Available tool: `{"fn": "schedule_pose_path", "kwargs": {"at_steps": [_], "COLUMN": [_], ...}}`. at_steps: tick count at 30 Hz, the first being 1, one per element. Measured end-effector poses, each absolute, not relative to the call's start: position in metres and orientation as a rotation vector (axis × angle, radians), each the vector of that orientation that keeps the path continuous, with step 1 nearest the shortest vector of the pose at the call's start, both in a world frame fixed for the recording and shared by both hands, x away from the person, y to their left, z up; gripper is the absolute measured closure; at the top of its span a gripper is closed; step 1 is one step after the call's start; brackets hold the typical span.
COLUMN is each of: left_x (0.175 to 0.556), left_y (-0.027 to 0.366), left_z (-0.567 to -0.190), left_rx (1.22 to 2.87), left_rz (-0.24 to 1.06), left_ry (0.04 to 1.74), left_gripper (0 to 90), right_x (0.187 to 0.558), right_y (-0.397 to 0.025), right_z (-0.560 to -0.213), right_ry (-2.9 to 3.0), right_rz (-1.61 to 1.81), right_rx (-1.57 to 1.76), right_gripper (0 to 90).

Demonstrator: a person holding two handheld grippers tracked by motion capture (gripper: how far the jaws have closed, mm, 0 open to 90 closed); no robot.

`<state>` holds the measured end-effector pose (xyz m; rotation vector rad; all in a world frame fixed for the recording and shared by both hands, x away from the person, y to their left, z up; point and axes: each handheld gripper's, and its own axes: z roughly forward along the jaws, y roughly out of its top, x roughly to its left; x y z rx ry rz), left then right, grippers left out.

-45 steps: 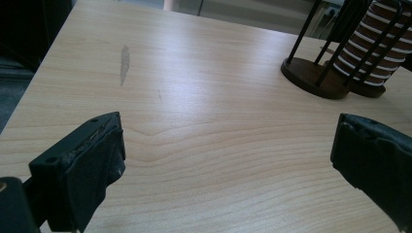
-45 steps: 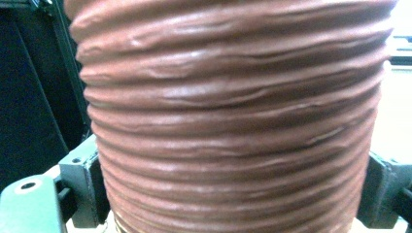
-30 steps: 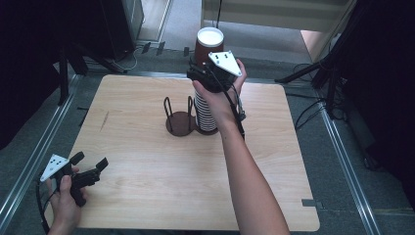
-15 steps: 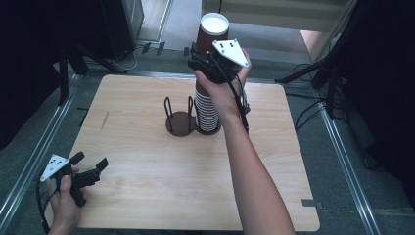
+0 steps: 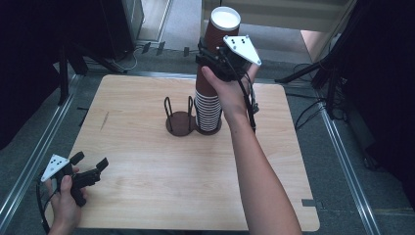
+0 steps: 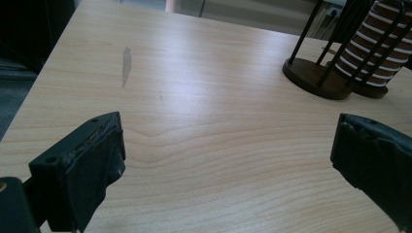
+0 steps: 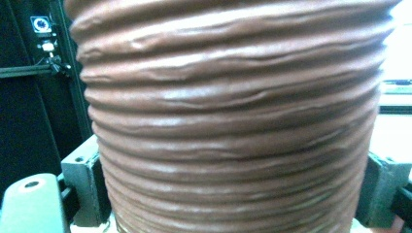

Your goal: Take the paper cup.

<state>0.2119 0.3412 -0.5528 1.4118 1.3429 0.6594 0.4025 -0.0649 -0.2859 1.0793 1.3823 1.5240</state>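
A brown ribbed paper cup point(image 5: 221, 34) with a white inside is held high over the far middle of the table, my right gripper point(image 5: 209, 58) shut on its wall. In the right gripper view the cup point(image 7: 233, 111) sits between the two pads point(image 7: 85, 187). Below it stands a stack of brown cups with white rims point(image 5: 208, 110); the hand hides whether the held cup is free of the stack. My left gripper point(image 5: 90, 161) rests open near the table's front left corner, nothing between its jaws point(image 6: 228, 160).
A dark round rack base with thin wire loops point(image 5: 178, 120) stands just left of the stack, seen also as the rack point(image 6: 313, 77) beside the stack point(image 6: 379, 53) in the left gripper view. The wooden table point(image 5: 147, 196) has a grey smudge point(image 6: 126, 60). Tripod legs and cables surround it.
My right gripper has risen with the cup, lifting it higher above the stack. The left gripper has stayed where it was, open.
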Motion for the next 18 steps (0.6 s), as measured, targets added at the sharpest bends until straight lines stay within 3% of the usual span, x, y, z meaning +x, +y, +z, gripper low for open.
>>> {"fn": "schedule_pose_path", "kwargs": {"at_steps": [15,18], "left_x": [0.212,0.212], "left_y": [0.340,0.338], "left_z": [-0.552,-0.552], "left_rx": [1.422,1.432], "left_rz": [0.677,0.701], "left_ry": [1.335,1.341], "left_gripper": [0.0,5.2], "right_x": [0.388,0.382], "right_y": [-0.111,-0.120], "right_z": [-0.290,-0.293], "right_ry": [1.321,1.313], "right_rz": [1.497,1.495], "right_rx": [1.144,1.153], "right_gripper": [11.0,11.0]}}
